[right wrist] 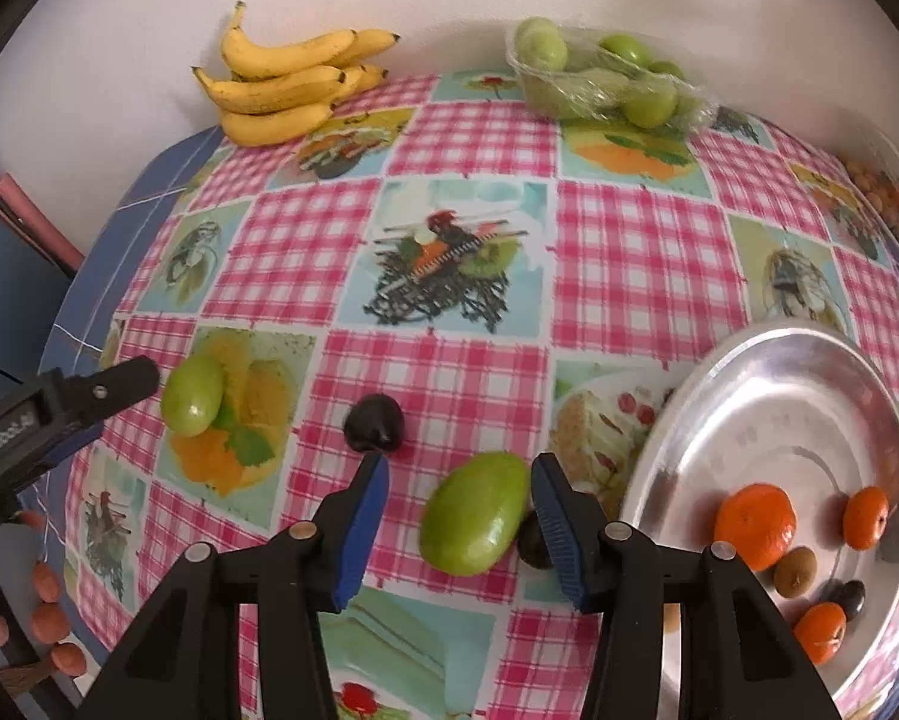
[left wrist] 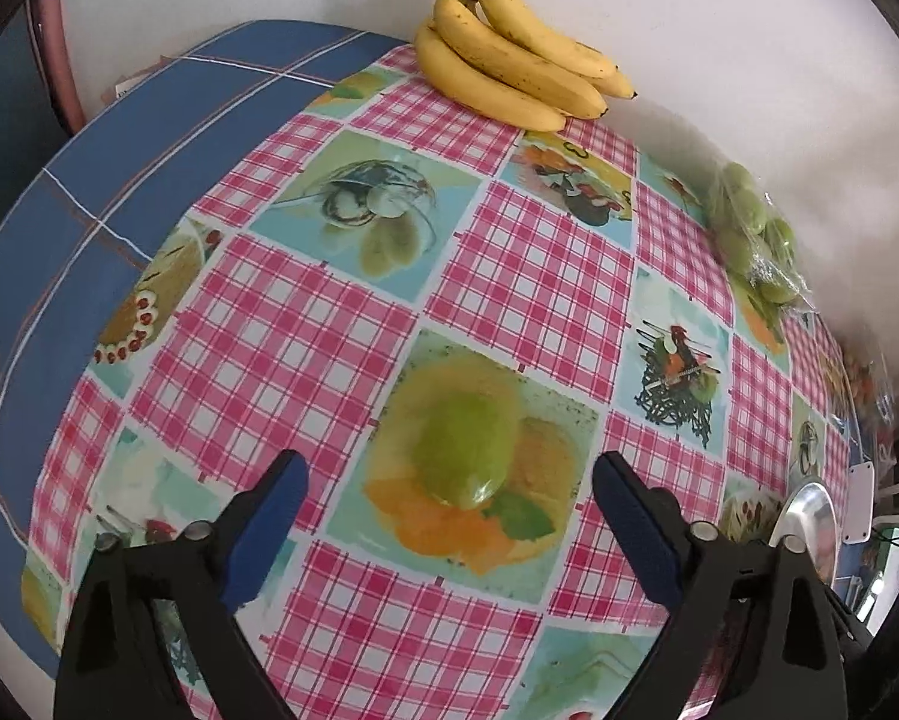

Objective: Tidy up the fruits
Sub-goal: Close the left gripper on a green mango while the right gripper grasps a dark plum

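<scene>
My left gripper (left wrist: 449,483) is open, its jaws on either side of a green fruit (left wrist: 464,450) lying on the checked tablecloth; the same fruit (right wrist: 192,395) and the left gripper (right wrist: 143,375) show in the right wrist view. My right gripper (right wrist: 461,483) is open around a larger green fruit (right wrist: 476,513), not closed on it. A dark plum (right wrist: 375,423) lies just beyond its left finger, another dark fruit (right wrist: 533,543) by its right finger. The metal plate (right wrist: 779,396) at right holds three oranges (right wrist: 754,525), a brownish fruit (right wrist: 794,570) and a dark fruit (right wrist: 846,599).
A banana bunch (right wrist: 287,84) lies at the table's far left against the wall, also in the left wrist view (left wrist: 515,54). A wrapped tray of green fruits (right wrist: 611,78) sits at the far edge. A clear container (right wrist: 887,198) is at far right. The blue cloth edge (left wrist: 119,150) lies left.
</scene>
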Tool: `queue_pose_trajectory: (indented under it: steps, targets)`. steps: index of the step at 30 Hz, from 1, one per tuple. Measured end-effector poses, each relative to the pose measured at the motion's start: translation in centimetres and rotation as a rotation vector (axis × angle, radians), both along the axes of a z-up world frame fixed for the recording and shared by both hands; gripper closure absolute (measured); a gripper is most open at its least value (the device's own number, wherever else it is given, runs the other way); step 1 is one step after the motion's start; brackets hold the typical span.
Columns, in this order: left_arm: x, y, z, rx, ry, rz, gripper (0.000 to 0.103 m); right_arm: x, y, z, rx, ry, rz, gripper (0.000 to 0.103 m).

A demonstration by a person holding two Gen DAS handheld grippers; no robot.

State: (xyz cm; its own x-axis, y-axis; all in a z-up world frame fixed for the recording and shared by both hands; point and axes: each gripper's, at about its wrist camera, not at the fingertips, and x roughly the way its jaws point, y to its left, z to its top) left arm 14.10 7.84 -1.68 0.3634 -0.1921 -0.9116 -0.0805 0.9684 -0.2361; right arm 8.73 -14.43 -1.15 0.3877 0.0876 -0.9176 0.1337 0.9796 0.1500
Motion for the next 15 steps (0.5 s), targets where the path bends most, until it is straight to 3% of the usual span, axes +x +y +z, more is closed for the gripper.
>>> queue_pose_trajectory:
  steps: [3, 15]
  targets:
    - [0.6, -0.4, -0.5, -0.001, 0.009, -0.018, 0.017, 0.7, 0.7, 0.0, 0.009, -0.014, 0.023, 0.051]
    - [2.1, -0.9, -2.7, 0.01, 0.045, -0.051, 0.021, 3.0, 3.5, -2.2, 0.01, 0.006, 0.086, 0.056]
